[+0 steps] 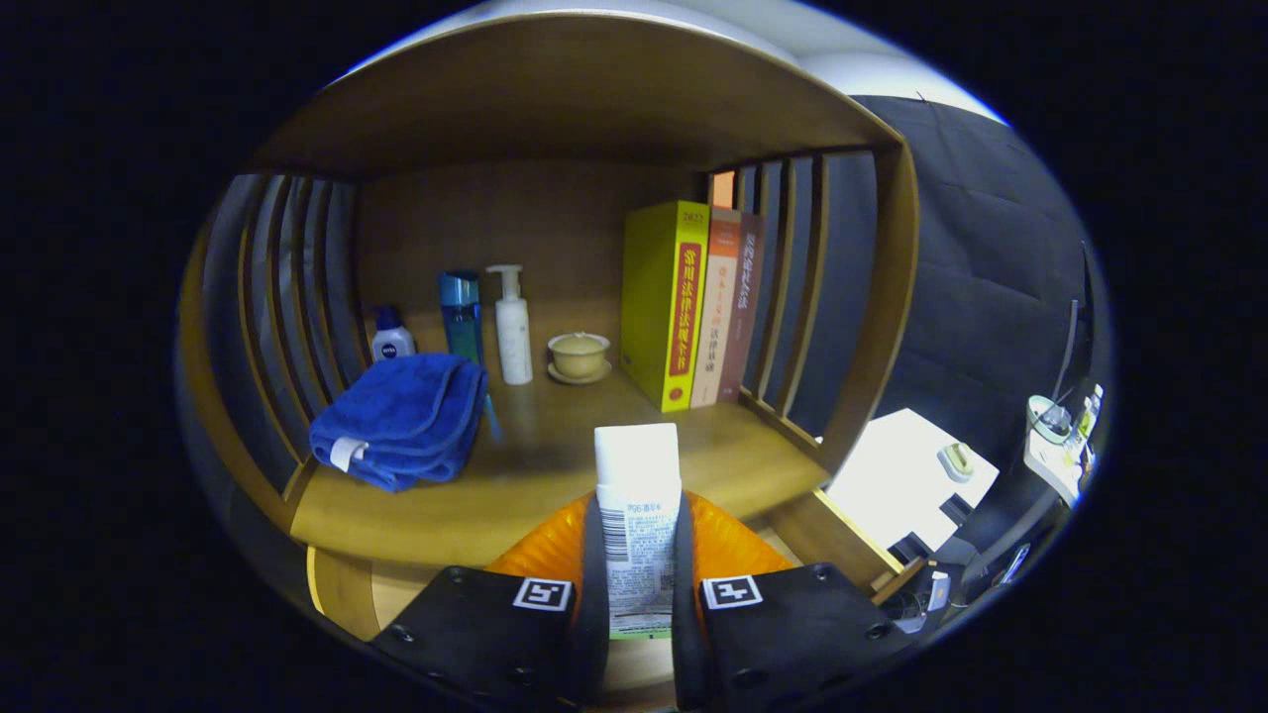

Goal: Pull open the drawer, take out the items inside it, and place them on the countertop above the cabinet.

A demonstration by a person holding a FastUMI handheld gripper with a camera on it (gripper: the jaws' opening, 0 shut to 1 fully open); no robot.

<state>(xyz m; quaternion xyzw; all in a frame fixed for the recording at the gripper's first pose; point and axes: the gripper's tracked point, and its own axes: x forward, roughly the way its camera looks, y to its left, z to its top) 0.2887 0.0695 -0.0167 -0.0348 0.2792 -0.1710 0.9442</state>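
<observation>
The countertop point(535, 465) is smooth wood with a soft sheen, like the slatted shelf walls point(287, 297). The tube point(639, 515), clamped by both fingers of the gripper point(639, 594), looks like glossy plastic with a printed label. The blue towel point(401, 416) at left is plush cloth; the far books point(693, 307) have glossy covers

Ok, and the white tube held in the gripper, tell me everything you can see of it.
The white tube looks like a plastic squeeze tube, flat and tall, with a plain white upper end and a printed label carrying a barcode and a green strip lower down. It stands upright between the fingers of the gripper, which press on both its sides. Its top end reaches over the front edge of the wooden countertop.
</observation>
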